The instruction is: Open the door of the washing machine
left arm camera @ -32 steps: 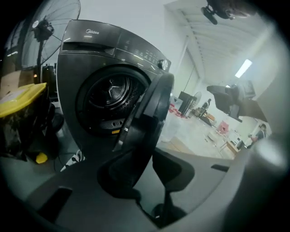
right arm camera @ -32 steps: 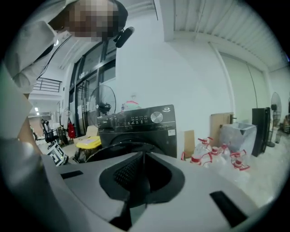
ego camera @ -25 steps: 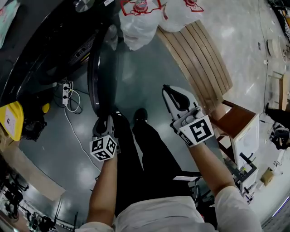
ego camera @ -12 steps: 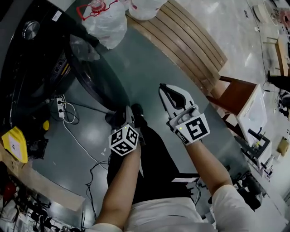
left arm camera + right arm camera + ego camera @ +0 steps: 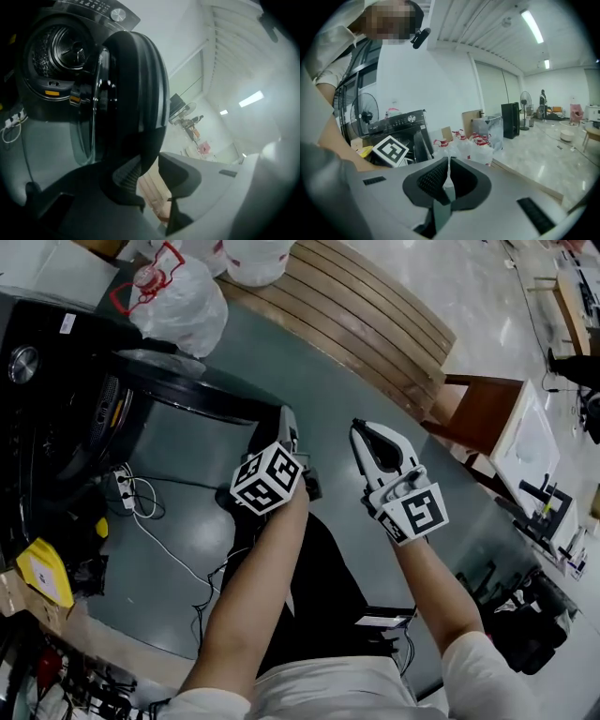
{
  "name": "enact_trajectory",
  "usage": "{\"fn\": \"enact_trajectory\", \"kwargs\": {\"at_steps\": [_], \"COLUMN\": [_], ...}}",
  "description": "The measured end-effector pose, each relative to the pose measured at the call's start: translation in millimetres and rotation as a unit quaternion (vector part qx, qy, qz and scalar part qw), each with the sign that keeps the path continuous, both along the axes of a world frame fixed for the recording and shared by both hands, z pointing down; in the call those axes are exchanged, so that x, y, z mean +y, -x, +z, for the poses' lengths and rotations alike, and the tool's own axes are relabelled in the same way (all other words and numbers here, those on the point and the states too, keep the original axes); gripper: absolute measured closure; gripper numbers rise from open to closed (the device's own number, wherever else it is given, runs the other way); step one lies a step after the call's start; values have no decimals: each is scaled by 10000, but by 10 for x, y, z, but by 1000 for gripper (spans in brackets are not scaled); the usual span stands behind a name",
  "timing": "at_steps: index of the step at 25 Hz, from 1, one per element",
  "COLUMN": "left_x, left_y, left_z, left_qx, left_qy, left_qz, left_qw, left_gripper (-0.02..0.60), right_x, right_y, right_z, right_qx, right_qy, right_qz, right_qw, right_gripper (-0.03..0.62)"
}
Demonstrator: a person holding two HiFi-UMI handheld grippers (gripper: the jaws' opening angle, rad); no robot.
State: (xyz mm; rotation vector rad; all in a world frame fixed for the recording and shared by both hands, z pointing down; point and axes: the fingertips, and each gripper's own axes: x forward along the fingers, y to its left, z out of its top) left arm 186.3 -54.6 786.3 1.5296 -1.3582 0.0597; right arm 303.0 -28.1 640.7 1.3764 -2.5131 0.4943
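Note:
The black washing machine [image 5: 56, 381] stands at the left in the head view, its round door [image 5: 206, 395] swung far out over the floor. My left gripper [image 5: 286, 418] is at the door's free edge. In the left gripper view the door [image 5: 136, 84] shows edge-on with the drum [image 5: 65, 47] behind it. Its rim lies against the left finger [image 5: 126, 176], the other finger stands apart, and the left gripper [image 5: 150, 171] is open. My right gripper [image 5: 361, 427] hangs shut and empty to the right of the door, with its pads meeting in the right gripper view [image 5: 447, 180].
A slatted wooden bench [image 5: 366, 315] runs behind the door, with tied plastic bags [image 5: 178, 301] at its left end. A power strip and white cable [image 5: 127, 488] lie on the floor by the machine. A brown stool [image 5: 478, 413] stands at the right. My shoe [image 5: 309, 486] is below the grippers.
The door has swung from nearly edge-on beside the machine to wide open. My left gripper moved right with the door's edge, and the right gripper shifted slightly right.

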Motion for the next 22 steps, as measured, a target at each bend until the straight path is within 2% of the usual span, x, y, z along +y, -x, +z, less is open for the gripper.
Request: {"fn": "enact_trajectory", "kwargs": {"at_steps": [3,5,7,11,14,17,18,20,22], "left_x": [-376,-616,-790,-844,-710,-532,-470,-341,-203], "left_y": [-293,-508,-652,-677,-455,-6,163,498,831], "left_z": [-3,-65,-194,-528,-755,-1075,-1213,-1521,-1867], "left_qx": [355,710,1007,1342,1681,1854,1847,1627,1195], "left_qy": [-125,-222,-408,-1079,-1545,-2036,-2221,-2572,-2862], "left_qz": [208,489,770,1243,1419,1454,1448,1455,1544], "left_qw": [9991,9960,9911,9772,9632,9503,9464,9414,9381], "left_gripper": [460,396,371,373,390,419,446,469,501], "right_x": [64,111,147,164,117,52,35,4,-20], "right_y": [-174,-235,-243,-160,35,339,436,586,702], "right_z": [79,104,117,126,80,-116,-217,-487,-861], "right_qx": [21,32,47,62,27,-82,-145,-357,-583], "right_qy": [87,115,111,89,16,-174,-245,-351,-503], "right_qz": [251,338,346,288,155,-106,-198,-311,-325], "right_qw": [9996,9994,9993,9995,9999,9998,9994,9983,9965], "right_gripper": [554,554,554,554,554,555,554,556,554]}}
